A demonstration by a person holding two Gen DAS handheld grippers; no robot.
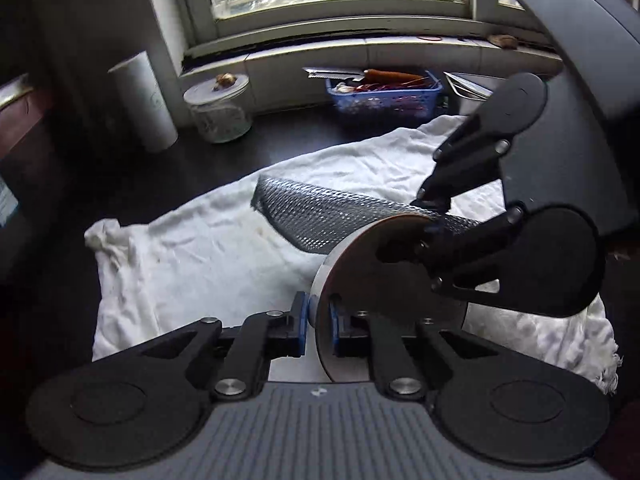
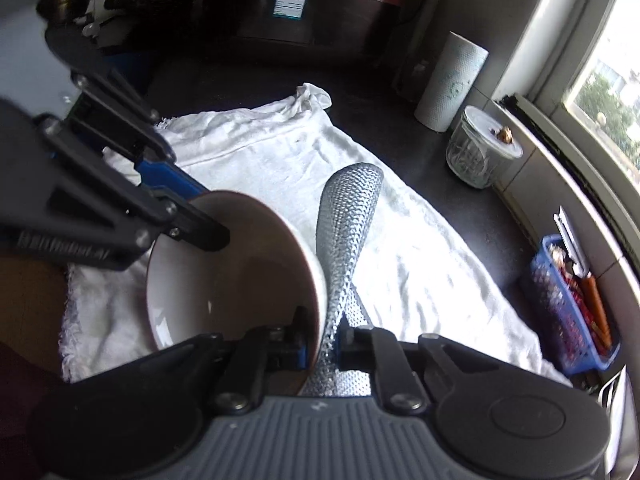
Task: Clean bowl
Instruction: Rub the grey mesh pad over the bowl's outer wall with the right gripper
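A bowl [image 1: 360,280], brown outside and white inside, is held on edge above a white towel [image 1: 192,248]. My left gripper [image 1: 318,326] is shut on the bowl's rim. My right gripper [image 2: 322,346] is shut on a silver mesh scouring cloth [image 2: 348,216] together with the bowl's rim [image 2: 256,248]; the cloth hangs over the outside of the bowl. In the left wrist view the right gripper [image 1: 434,216] pinches the cloth [image 1: 320,216] at the bowl's top edge. In the right wrist view the left gripper [image 2: 196,216] grips the bowl's far rim.
A paper towel roll [image 1: 144,100], a glass jar [image 1: 218,110] and a blue basket [image 1: 384,98] with utensils stand along the windowsill wall on a dark counter [image 1: 160,168]. A dark red appliance [image 2: 304,0] stands at the back in the right wrist view.
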